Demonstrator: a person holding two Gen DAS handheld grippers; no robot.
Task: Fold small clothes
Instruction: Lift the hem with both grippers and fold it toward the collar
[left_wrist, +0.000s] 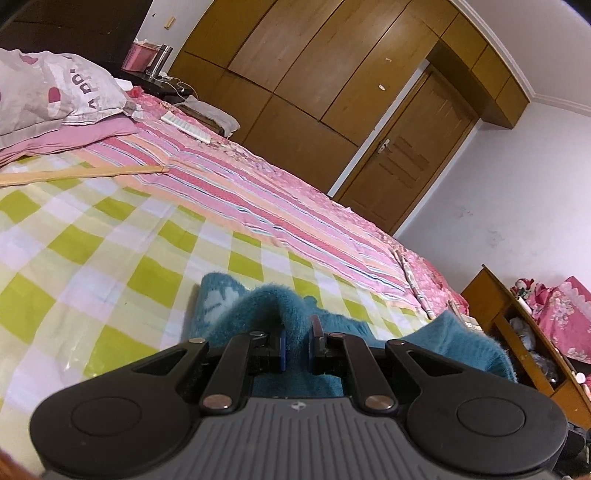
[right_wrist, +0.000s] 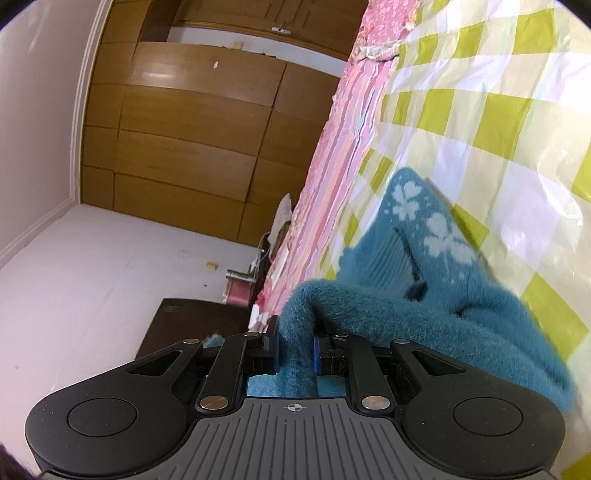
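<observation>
While spread over the bed (left_wrist: 92, 236) with its checked sheet (right_wrist: 480, 122), lifts at one edge: fuzzy teal garment (right_wrist: 424, 236), soft, light, floppy. Pinched shut on bunched hem folds, left gripper (left_wrist: 297, 347) and right gripper (right_wrist: 295, 350); best held at corners.

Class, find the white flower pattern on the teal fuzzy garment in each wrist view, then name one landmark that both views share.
Left wrist view: white flower pattern at lower centre, just above the left gripper.
Right wrist view: pattern right of centre, above the right gripper.
Shared landmark: wooden wardrobe.
</observation>
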